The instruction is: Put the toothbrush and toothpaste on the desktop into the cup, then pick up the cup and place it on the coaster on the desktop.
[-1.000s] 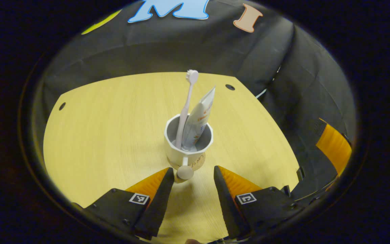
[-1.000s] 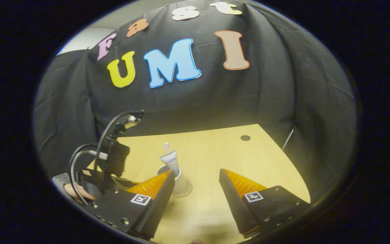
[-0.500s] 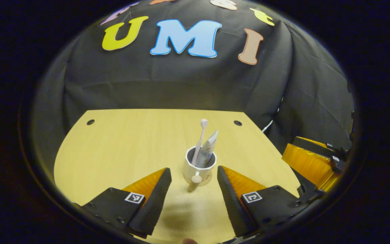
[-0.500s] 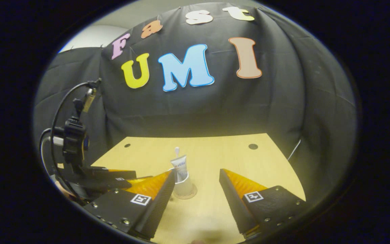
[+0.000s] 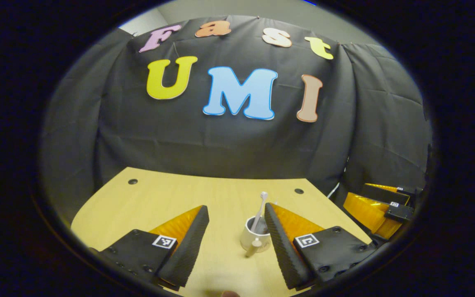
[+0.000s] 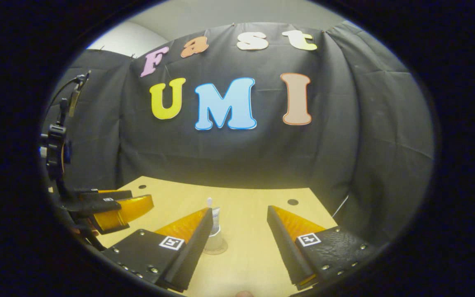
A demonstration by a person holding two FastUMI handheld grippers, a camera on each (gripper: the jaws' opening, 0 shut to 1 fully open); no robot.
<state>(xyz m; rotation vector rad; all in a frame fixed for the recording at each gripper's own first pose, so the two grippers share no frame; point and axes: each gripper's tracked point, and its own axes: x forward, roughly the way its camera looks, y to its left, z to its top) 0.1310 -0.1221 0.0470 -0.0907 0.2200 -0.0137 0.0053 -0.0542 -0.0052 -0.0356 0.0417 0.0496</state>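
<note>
**Cup on coaster, both grippers clear**

The cup (image 5: 254, 237) stands upright on the coaster (image 5: 261, 248) on the desktop (image 5: 163, 200), its handle toward the left gripper view's camera. The toothbrush (image 5: 260, 212) stands in the cup, head up; the toothpaste (image 6: 216, 216) stands beside it in the cup. The left gripper (image 5: 236, 222) is spread wide and holds nothing. The right gripper (image 6: 239, 225) is likewise spread wide and empty. Both are apart from the cup.

Square coded markers on both grippers' jaws – not readable, toothpaste (image 6: 215, 214) print too small
</note>
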